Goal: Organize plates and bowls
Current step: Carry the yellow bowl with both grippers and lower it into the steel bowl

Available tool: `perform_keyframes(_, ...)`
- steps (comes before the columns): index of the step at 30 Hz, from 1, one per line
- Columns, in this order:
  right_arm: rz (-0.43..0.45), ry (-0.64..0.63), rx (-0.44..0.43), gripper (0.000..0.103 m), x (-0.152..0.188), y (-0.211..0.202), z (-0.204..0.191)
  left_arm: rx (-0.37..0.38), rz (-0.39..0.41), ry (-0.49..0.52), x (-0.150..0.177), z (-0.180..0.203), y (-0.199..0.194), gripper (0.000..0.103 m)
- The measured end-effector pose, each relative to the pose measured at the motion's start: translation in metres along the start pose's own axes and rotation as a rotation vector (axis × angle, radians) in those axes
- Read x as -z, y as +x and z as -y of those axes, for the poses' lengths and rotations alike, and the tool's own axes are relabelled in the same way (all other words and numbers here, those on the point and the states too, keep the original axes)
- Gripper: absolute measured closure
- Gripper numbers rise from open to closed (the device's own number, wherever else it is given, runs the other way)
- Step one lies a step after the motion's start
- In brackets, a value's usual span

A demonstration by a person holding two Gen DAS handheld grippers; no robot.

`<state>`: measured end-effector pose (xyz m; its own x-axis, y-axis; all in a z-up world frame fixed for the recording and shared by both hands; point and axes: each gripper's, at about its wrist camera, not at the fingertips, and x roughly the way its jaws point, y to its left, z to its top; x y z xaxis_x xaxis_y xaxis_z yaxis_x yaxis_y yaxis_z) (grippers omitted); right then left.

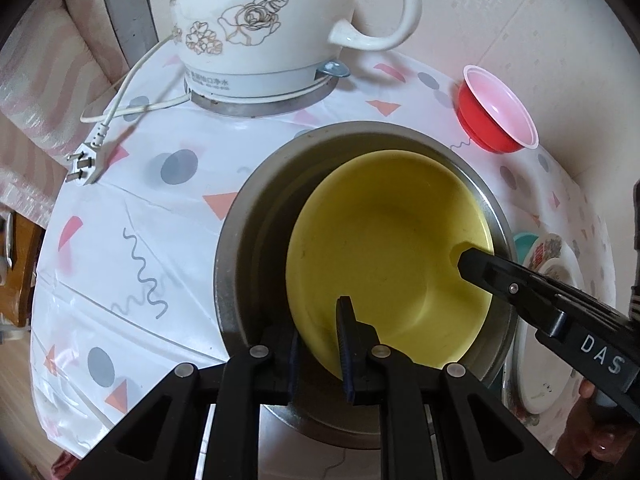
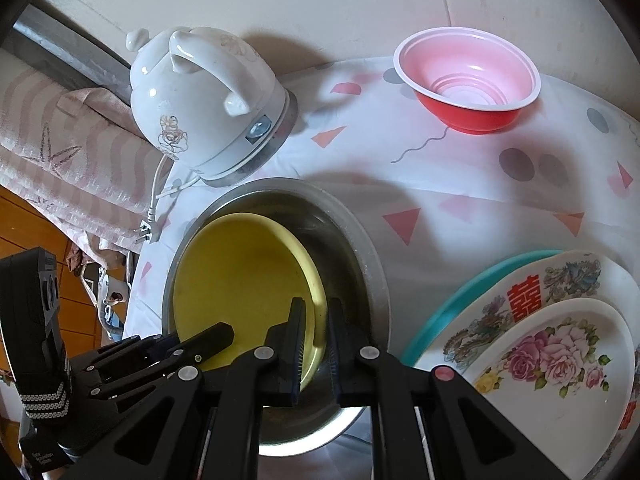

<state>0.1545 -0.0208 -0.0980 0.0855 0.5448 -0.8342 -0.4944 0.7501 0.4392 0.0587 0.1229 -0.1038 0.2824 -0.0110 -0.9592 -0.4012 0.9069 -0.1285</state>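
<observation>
white ceramic flower-printed electric kettle (image 1: 260,28) | white power cord and plug (image 1: 86,160) lying left of kettle | patterned white plastic tablecloth (image 1: 132,216) beneath kettle

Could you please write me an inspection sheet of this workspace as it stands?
Surface: table under a white patterned cover.
Job's things: yellow bowl tilted inside a steel basin; red bowl stands apart; stacked plates beside the basin.
Clutter: white kettle on its base.
Grippers: left gripper and right gripper each shut on the yellow bowl's rim, on opposite sides.
Cables: kettle cord and plug lie loose, unplugged.
Surroundings: wall behind; striped fabric past the table edge.
</observation>
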Motion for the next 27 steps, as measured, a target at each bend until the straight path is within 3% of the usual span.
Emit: perform_keyframes(27,0.002,0.003,0.045,0.092,-0.005,0.001,-0.003,-0.085,0.013,0.082,-0.009,0.011,0.010,0.083)
